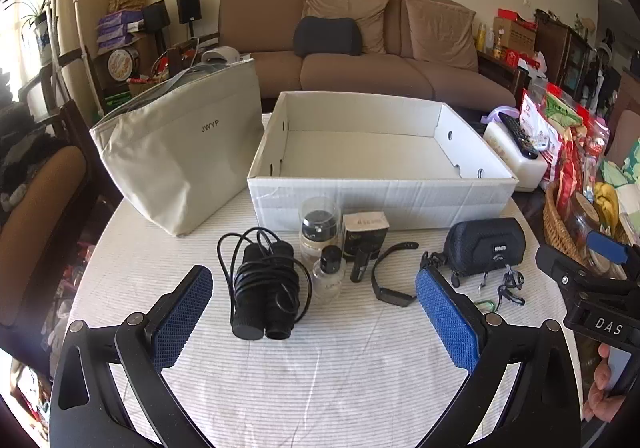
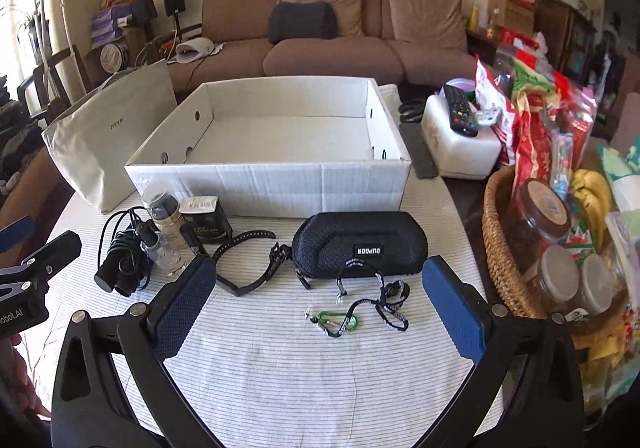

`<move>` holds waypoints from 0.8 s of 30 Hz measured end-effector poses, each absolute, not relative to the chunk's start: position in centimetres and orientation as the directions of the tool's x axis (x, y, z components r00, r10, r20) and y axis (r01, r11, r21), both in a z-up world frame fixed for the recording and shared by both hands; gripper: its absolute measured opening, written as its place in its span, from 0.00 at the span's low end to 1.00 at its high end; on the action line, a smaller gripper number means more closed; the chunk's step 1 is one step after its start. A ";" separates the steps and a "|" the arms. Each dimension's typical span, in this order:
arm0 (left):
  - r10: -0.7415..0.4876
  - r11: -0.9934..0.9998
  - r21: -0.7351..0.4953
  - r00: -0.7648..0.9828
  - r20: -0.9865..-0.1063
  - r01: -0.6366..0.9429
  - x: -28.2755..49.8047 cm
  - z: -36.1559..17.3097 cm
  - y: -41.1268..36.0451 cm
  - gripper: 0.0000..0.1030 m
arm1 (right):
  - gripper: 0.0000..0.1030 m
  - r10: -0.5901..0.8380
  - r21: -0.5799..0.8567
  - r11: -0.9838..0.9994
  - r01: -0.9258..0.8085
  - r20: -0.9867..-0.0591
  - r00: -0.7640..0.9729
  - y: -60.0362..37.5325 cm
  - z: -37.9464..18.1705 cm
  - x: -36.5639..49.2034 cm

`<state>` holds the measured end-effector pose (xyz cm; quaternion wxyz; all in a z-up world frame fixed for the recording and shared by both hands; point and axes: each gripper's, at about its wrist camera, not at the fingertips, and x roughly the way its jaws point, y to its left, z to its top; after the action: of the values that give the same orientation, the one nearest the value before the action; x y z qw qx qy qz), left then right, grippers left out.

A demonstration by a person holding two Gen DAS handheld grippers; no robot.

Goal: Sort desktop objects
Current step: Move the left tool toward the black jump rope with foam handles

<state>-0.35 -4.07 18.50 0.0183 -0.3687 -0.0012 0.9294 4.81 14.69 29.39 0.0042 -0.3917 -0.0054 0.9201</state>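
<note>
Striped tablecloth (image 1: 320, 368) | coiled jump rope (image 1: 264, 288) | mesh case (image 2: 356, 246) | corrugated box (image 1: 380, 196)

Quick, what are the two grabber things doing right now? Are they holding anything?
Left hand-held gripper: open, holding nothing, above the striped white tablecloth.
Right hand-held gripper: open, holding nothing.

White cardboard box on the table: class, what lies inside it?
The white cardboard box shows only its bare floor and punched side walls; nothing lies inside. The strip of floor just behind its near wall is hidden in both views.
</note>
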 end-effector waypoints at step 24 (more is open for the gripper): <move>0.014 -1.000 -0.006 -0.718 -0.696 -0.014 -9.6 18.4 -7.0 1.00 | 1.00 0.020 -0.032 -0.999 0.005 -0.728 -0.685 15.4 28.7 -5.7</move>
<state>-9.57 -6.96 18.36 0.0075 -0.3757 0.0001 0.9267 -5.74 15.35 28.68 0.0042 -0.3966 -0.0155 0.9179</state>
